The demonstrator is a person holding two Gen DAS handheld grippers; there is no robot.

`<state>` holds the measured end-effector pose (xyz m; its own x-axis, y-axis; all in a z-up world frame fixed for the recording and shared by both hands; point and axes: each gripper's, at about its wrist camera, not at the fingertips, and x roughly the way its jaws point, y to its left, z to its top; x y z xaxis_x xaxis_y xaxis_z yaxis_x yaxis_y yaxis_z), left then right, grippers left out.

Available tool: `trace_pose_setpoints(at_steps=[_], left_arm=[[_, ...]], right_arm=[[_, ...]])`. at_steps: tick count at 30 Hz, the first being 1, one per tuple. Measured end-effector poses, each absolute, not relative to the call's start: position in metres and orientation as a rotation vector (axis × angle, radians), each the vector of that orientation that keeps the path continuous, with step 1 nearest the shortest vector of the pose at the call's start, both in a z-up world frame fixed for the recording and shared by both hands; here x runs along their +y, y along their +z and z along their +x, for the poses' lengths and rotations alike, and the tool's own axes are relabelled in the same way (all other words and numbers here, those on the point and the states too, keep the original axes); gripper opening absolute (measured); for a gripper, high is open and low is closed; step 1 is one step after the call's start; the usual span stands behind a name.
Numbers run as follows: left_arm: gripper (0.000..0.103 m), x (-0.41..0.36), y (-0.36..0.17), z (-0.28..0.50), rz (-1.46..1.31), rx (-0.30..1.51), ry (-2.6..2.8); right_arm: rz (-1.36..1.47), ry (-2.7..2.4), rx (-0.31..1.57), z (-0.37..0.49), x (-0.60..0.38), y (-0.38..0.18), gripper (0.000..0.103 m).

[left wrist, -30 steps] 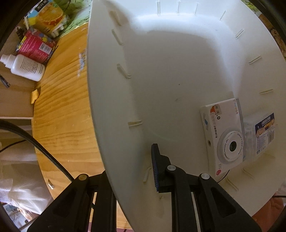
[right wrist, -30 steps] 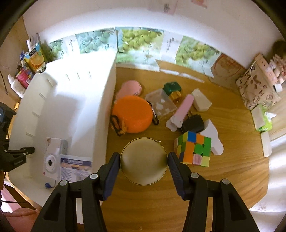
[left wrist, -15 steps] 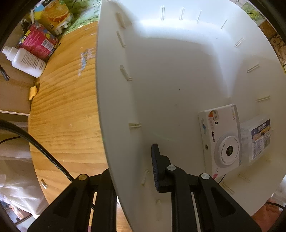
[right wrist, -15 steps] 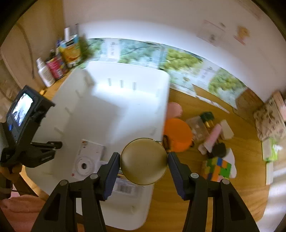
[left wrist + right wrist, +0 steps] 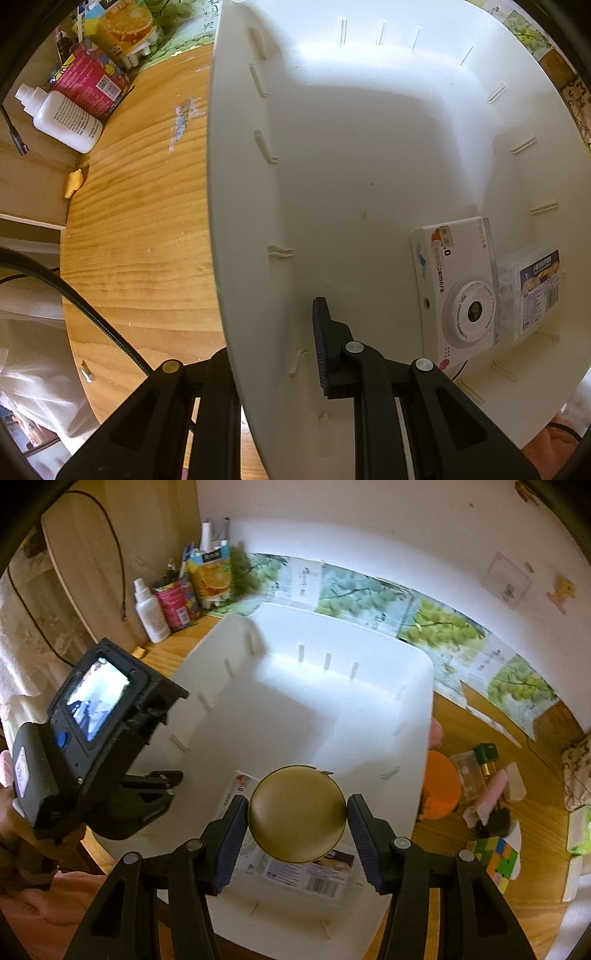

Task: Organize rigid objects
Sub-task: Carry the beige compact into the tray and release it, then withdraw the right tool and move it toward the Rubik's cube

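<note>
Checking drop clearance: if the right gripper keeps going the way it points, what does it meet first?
Probably the labelled clear box lying in the white bin, directly behind the round gold case held in the right gripper. Depth is uncertain.

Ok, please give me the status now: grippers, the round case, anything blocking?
Left gripper clamped on bin wall. Right gripper holds round case above bin. Camera box and packet lie below.
</note>
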<state>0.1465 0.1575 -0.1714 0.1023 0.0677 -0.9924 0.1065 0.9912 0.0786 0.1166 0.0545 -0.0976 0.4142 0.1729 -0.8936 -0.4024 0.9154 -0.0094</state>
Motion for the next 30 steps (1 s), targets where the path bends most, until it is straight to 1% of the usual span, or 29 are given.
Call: trace_pose_setpoints(at_steps=[7, 8, 9, 10, 16, 18, 24, 30], left_arm=[[0.02, 0.153, -0.173, 0.147, 0.158, 1.47, -0.023], [0.02, 0.153, -0.174, 0.147, 0.159, 1.47, -0.023], [0.02, 0.152, -0.174, 0.147, 0.16, 1.47, -0.022], [0.02, 0.151, -0.174, 0.148, 0.161, 1.47, -0.022], [0.02, 0.147, -0.176, 0.147, 0.178, 1.468, -0.02], [0.021, 0.145, -0.176, 0.147, 0.18, 1.467, -0.019], [0.021, 0.14, -0.177, 0.146, 0.188, 1.466, -0.014], [0.022, 0.134, -0.176, 0.147, 0.196, 1.465, -0.007]], right_arm=[[-0.216, 0.39, 1.077, 0.117, 0.052, -0.095, 0.057], [-0.205, 0.389, 1.071, 0.117, 0.051, -0.094, 0.06], [-0.195, 0.388, 1.064, 0.116, 0.049, -0.093, 0.066], [-0.185, 0.386, 1.055, 0.116, 0.047, -0.091, 0.068], [-0.135, 0.327, 1.019, 0.118, 0.027, -0.086, 0.07], [-0.108, 0.294, 1.017, 0.119, 0.016, -0.086, 0.075], [-0.046, 0.171, 1.005, 0.119, -0.023, -0.088, 0.075], [0.043, 0.021, 1.041, 0.118, -0.069, -0.101, 0.075]])
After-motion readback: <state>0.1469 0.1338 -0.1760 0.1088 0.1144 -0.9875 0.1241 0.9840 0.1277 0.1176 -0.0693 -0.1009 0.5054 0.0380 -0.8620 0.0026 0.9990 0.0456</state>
